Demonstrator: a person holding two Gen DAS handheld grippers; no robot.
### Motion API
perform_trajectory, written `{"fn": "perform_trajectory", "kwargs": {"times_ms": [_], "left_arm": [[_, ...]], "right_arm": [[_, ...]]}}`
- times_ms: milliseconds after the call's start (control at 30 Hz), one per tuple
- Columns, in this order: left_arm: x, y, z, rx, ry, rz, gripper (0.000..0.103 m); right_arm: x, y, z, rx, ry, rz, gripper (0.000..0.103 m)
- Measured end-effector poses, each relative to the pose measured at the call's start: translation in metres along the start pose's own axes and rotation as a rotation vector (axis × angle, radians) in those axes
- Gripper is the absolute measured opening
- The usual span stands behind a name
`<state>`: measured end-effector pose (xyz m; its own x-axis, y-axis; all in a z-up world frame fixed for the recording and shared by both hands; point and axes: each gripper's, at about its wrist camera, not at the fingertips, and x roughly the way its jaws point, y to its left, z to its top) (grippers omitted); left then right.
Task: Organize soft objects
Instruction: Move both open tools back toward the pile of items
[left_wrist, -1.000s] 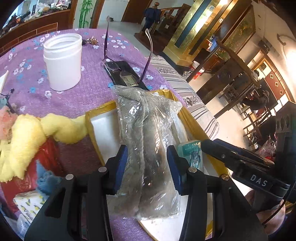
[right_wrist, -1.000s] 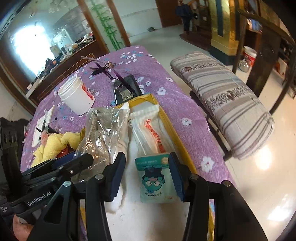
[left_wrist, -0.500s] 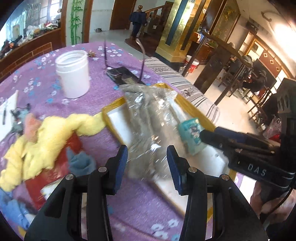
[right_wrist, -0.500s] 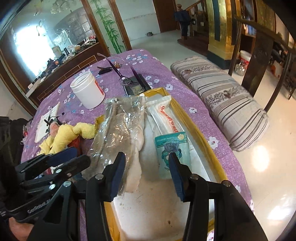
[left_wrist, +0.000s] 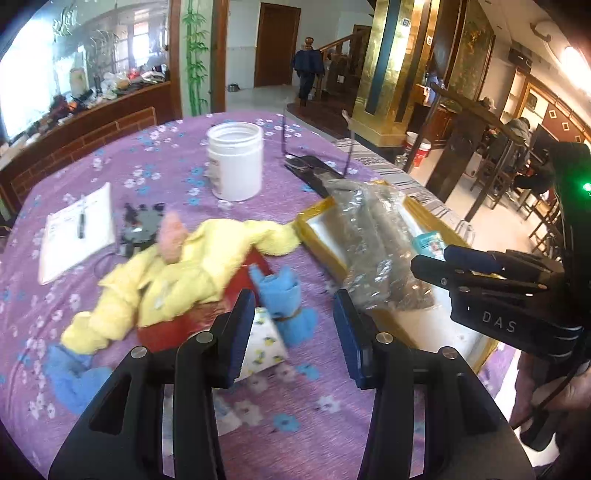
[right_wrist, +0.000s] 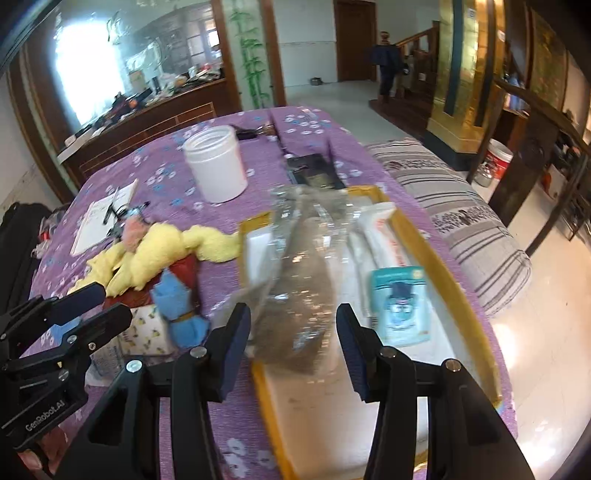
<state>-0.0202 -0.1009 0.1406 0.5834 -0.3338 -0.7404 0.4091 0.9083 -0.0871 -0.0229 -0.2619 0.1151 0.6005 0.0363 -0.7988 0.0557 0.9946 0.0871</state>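
A clear bag of grey cloth (left_wrist: 373, 254) (right_wrist: 303, 288) lies in the yellow-rimmed tray (left_wrist: 314, 216) (right_wrist: 458, 291), its near end over the rim. A tissue pack (right_wrist: 400, 302) and a white packet (right_wrist: 384, 236) lie beside it in the tray. My left gripper (left_wrist: 291, 332) is open and empty above a blue cloth bundle (left_wrist: 282, 295) (right_wrist: 177, 302). A yellow fluffy cloth (left_wrist: 173, 273) (right_wrist: 162, 251) lies on a red item, left of the tray. My right gripper (right_wrist: 293, 347) is open and empty over the bag's near end.
A white jar (left_wrist: 234, 160) (right_wrist: 216, 162) stands at the back of the purple tablecloth. Glasses on a black case (left_wrist: 314, 166) lie behind the tray. A notepad with a pen (left_wrist: 77, 229) lies at left. A patterned tissue pack (left_wrist: 262, 350) lies under the blue bundle. A striped bench (right_wrist: 461, 218) stands right.
My left gripper let go of the bag of grey cloth, which now lies in the tray, and drew back and left toward the blue bundle. My right gripper also pulled back.
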Motion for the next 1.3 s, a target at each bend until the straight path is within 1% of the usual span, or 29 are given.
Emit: {"fn": "perform_trajectory", "kwargs": {"times_ms": [133, 200, 300, 333, 367, 433, 533, 633, 700, 767, 867, 967, 1033, 1133, 1167, 1233, 1300], "left_arm": [[-0.012, 0.016, -0.011, -0.002, -0.014, 0.001, 0.044], [-0.016, 0.027, -0.017, -0.016, -0.005, 0.003, 0.044], [-0.022, 0.046, -0.029, -0.064, 0.014, -0.002, 0.044], [-0.025, 0.052, -0.034, -0.077, 0.017, 0.01, 0.044], [-0.029, 0.061, -0.04, -0.099, 0.017, 0.035, 0.044], [-0.034, 0.08, -0.052, -0.149, 0.025, 0.053, 0.044], [-0.044, 0.113, -0.075, -0.254, 0.054, 0.095, 0.044], [-0.054, 0.145, -0.101, -0.355, 0.095, 0.138, 0.044], [-0.061, 0.163, -0.12, -0.433, 0.122, 0.142, 0.044], [-0.065, 0.175, -0.135, -0.481, 0.142, 0.16, 0.044], [-0.065, 0.184, -0.15, -0.549, 0.169, 0.16, 0.044], [-0.059, 0.193, -0.159, -0.639, 0.195, 0.105, 0.044], [-0.057, 0.192, -0.161, -0.672, 0.199, 0.062, 0.044], [-0.047, 0.19, -0.158, -0.731, 0.219, 0.016, 0.044], [-0.044, 0.19, -0.155, -0.747, 0.226, 0.011, 0.044], [-0.031, 0.188, -0.151, -0.779, 0.275, 0.035, 0.044], [-0.02, 0.185, -0.147, -0.794, 0.293, 0.06, 0.045]], "right_arm": [[0.003, 0.021, -0.001, -0.062, 0.015, 0.007, 0.049], [0.005, 0.032, -0.003, -0.092, 0.023, 0.018, 0.049], [0.009, 0.048, -0.008, -0.122, 0.046, 0.05, 0.055], [0.01, 0.053, -0.01, -0.131, 0.055, 0.063, 0.056], [0.011, 0.058, -0.013, -0.142, 0.067, 0.08, 0.056], [0.015, 0.069, -0.018, -0.169, 0.093, 0.117, 0.056], [0.022, 0.078, -0.025, -0.181, 0.136, 0.158, 0.056], [0.025, 0.082, -0.028, -0.176, 0.158, 0.173, 0.056], [0.026, 0.085, -0.028, -0.17, 0.166, 0.182, 0.056], [0.027, 0.088, -0.029, -0.168, 0.172, 0.187, 0.056], [0.028, 0.093, -0.031, -0.175, 0.185, 0.206, 0.056], [0.028, 0.098, -0.031, -0.193, 0.186, 0.219, 0.056], [0.026, 0.099, -0.031, -0.199, 0.182, 0.226, 0.056], [0.024, 0.097, -0.032, -0.2, 0.179, 0.229, 0.056], [0.023, 0.096, -0.032, -0.199, 0.179, 0.229, 0.056], [0.023, 0.093, -0.032, -0.195, 0.177, 0.229, 0.056], [0.021, 0.089, -0.033, -0.19, 0.175, 0.23, 0.056]]}}
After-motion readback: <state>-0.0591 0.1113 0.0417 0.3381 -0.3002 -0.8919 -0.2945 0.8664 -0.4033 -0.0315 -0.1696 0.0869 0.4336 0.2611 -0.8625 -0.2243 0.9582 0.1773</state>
